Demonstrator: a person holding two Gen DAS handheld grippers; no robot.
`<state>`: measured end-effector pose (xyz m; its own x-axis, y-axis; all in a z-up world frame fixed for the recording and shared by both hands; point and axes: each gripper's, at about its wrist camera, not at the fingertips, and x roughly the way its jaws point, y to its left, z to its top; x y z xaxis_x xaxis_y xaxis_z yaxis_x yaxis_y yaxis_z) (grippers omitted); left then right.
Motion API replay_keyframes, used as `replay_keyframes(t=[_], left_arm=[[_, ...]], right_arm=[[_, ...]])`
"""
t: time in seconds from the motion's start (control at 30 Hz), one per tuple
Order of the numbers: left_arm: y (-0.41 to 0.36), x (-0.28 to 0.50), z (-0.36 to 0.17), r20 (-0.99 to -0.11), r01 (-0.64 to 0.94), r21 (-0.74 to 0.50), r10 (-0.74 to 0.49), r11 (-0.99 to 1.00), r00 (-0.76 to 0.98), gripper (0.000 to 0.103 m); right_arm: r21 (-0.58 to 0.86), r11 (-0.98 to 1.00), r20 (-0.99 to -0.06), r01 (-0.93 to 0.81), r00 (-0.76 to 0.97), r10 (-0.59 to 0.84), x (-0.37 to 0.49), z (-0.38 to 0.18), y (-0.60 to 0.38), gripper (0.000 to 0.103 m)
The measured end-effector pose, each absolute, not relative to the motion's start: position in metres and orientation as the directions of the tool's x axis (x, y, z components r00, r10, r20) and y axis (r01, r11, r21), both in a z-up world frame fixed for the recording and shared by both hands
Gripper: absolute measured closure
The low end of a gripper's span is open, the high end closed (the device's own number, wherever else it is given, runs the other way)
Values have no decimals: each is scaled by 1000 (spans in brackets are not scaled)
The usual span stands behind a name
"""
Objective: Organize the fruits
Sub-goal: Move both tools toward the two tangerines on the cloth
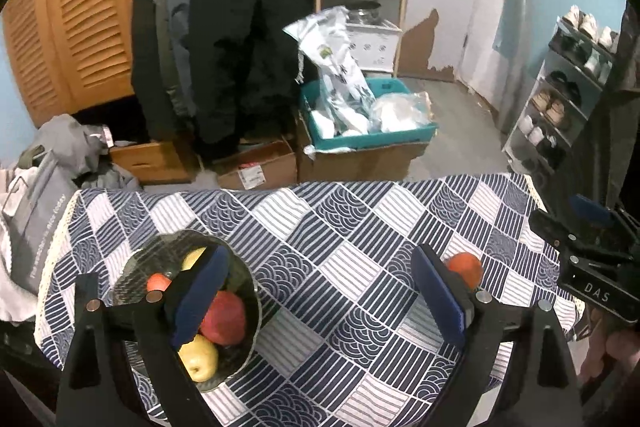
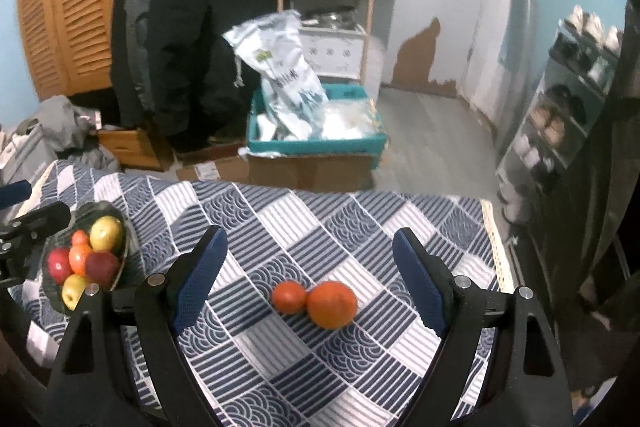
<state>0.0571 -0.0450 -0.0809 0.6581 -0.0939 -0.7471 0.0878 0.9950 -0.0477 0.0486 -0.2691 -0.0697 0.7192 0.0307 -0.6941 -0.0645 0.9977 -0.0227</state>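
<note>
Blue-and-white patterned cloth [image 1: 320,227] covers your counter in the left wrist view. Your left gripper [image 1: 320,291] has its fingers spread wide with nothing between them. Its left finger pad [image 1: 200,299] overlaps the dark bowl [image 1: 248,311] at about 8 o'clock, which holds a red apple [image 1: 224,319], a yellow apple [image 1: 200,359] and a small orange-red fruit [image 1: 158,283]; more fruit sits behind the finger. An orange [image 1: 466,269] peeks out just past the right finger at 4 o'clock. Your right gripper [image 1: 592,251] shows at the 3 o'clock edge, but from here you cannot tell how its fingers stand.

From the right wrist view, your right gripper [image 2: 310,283] hangs over the cloth [image 2: 320,227] with fingers spread apart, holding nothing. Between them, slightly toward 6 o'clock, lie a small tomato-red fruit [image 2: 289,297] and a larger orange [image 2: 332,305], touching side by side on the counter. The bowl [image 2: 124,259] sits well apart at 9 o'clock, filled with yellow, red and orange fruits [image 2: 86,257], with part of the left gripper [image 2: 28,227] just beside it.
</note>
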Motion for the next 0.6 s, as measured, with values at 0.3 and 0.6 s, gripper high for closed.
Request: replay_keyframes(t=[0.3, 0.6], left_arm=[[-70, 73, -106, -781, 114, -41, -103, 993, 616, 9], [-89, 91, -145, -819, 136, -18, -93, 991, 567, 9]], right_arm=[[-7, 1000, -750, -21, 661, 8, 62, -101, -292, 19], [10, 1000, -818, -3, 576, 9, 79, -145, -304, 19]])
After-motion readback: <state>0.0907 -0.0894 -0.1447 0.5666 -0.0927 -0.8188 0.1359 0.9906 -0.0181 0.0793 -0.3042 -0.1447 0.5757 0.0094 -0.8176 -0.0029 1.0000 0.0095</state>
